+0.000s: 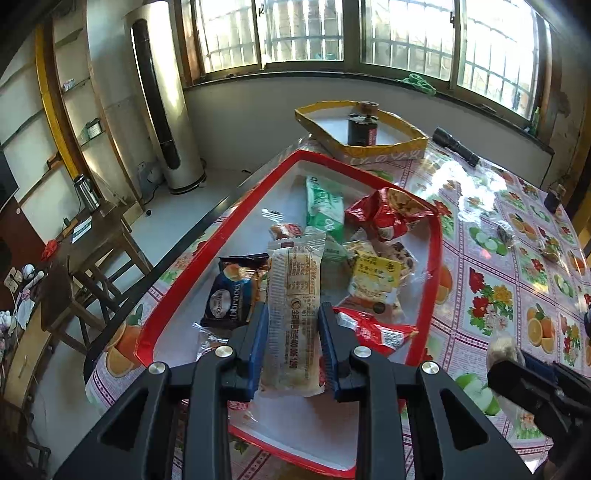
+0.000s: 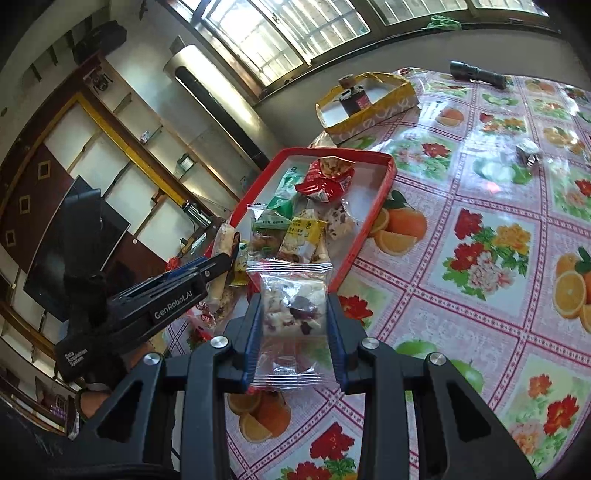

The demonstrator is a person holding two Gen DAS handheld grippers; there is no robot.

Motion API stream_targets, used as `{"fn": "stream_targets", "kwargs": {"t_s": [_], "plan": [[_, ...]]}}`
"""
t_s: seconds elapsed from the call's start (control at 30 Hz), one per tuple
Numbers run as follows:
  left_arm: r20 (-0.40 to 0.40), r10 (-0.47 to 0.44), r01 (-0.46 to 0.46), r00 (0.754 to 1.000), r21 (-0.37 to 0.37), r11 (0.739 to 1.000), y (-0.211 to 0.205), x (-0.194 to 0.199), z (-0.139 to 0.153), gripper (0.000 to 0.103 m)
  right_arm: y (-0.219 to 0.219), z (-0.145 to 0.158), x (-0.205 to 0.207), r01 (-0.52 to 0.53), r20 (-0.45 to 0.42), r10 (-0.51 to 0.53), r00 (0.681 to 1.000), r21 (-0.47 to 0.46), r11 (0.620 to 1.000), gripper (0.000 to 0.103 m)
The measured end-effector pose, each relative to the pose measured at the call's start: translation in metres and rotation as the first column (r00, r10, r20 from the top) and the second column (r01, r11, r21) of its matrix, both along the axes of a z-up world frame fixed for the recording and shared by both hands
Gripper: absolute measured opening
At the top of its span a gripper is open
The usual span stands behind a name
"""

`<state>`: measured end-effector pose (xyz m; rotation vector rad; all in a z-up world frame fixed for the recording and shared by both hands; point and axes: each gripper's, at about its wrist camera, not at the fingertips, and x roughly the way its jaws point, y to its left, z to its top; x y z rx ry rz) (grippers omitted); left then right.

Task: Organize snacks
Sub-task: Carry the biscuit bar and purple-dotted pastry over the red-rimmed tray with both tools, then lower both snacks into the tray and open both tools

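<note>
Snacks sit clamped in both sets of jaws: a long bread pack (image 1: 291, 317) in the left gripper (image 1: 291, 321), a clear nougat packet (image 2: 293, 314) in the right gripper (image 2: 293, 321). Ahead lies the red tray (image 1: 221, 229). Slick wrappers could slip and drop onto the table (image 2: 461, 240).

The left wrist view looks steeply down from close above the near end of the red tray (image 1: 221, 236), along its length toward the yellow box (image 1: 384, 149) and the barred windows (image 1: 306, 33) beyond it. The right wrist view sits just outside the red tray's (image 2: 373, 206) near right corner, a little farther back, angled down and leftward across it to the same yellow box (image 2: 369, 118) and windows (image 2: 258, 40). Both share the tray, the floral tablecloth (image 1: 491, 280) right of it, and the black flashlight (image 2: 476, 74).
</note>
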<state>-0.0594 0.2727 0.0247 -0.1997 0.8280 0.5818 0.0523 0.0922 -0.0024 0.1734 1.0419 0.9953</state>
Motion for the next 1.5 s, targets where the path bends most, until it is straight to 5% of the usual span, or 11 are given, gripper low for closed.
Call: {"fn": "stream_targets", "kwargs": {"t_s": [0.77,1.5], "plan": [[-0.010,0.075,-0.075,0.997,0.008,0.997,0.034,0.004,-0.003,0.027,0.086,0.004,0.045,-0.029,0.079,0.031,0.996,-0.033,0.999,0.035],[-0.033,0.087,-0.086,0.996,0.026,0.996,0.044,0.027,-0.009,0.027,0.129,-0.019,0.077,-0.042,0.069,0.045,0.997,-0.051,0.998,0.035]]}}
